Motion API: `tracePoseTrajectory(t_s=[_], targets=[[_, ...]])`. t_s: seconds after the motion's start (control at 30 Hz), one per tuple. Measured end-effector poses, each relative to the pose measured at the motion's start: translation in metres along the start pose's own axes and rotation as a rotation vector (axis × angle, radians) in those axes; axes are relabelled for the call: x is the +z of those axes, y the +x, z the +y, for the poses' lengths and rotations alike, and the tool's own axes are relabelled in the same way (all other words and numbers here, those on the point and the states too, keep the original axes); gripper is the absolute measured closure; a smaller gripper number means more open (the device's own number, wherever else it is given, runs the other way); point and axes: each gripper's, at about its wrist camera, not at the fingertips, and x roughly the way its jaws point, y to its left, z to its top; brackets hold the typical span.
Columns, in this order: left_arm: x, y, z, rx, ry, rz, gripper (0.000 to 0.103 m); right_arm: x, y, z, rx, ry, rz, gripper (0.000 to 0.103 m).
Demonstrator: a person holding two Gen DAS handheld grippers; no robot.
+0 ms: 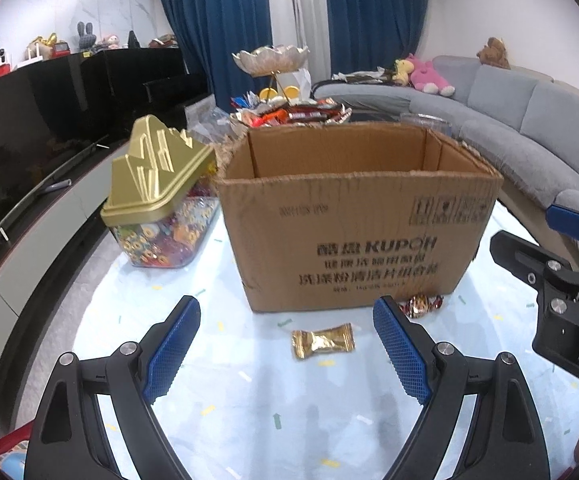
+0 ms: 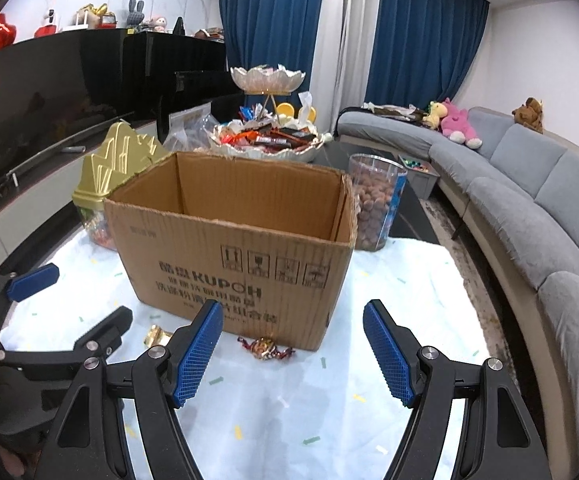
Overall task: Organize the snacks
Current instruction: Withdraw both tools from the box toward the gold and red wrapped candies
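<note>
Blue curtains and a curved grey sofa (image 2: pixel 521 184) frame a living room where a table under a pale confetti-print cloth (image 1: pixel 249 400) holds an open cardboard box (image 1: pixel 353 220) printed KUPOH, filling the centre of both wrist views with its inside out of sight. At centre left of the left wrist view a gold-lidded candy jar (image 1: pixel 157 196) stands just beside the box; at centre right of the right wrist view a clear canister of brown nuts (image 2: pixel 375 204) sits behind the box's far corner. A tiered dish of wrapped snacks (image 2: pixel 267 140) rises behind the box at upper centre. Two loose sweets lie on the cloth in front of the box: a gold-wrapped candy (image 1: pixel 322 343), low at centre of the left view, and a red-and-gold twist-wrapped candy (image 2: pixel 266 349) near the box's base. The left gripper (image 1: pixel 285 350) has its blue pads spread wide with the gold candy on the cloth between and just beyond them, untouched. The right gripper (image 2: pixel 293 354) is likewise spread and empty, its twist candy lying just ahead of the gap. The step in hand appears to be picking up the loose sweets for the box. Done well, each gripper should settle until its pads straddle the wrapper's plump middle rather than the crinkled ends, close gently so foil is not crushed or flicked away, and keep clear of the other gripper close alongside.
</note>
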Motion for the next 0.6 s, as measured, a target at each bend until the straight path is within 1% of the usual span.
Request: tracePoseTrajectory(t_s=[0.33,0.6], targets=[[-0.017,0.022,-0.012,-0.005,0.028,0.03,0.014,-0.021,0.027,-0.001,0.026,-0.004,0.049,0.03],[-0.026,0.043,-0.021,-0.016,0.04,0.066,0.014,-0.034,0.048,-0.006,0.075,0.004,0.086,0.03]])
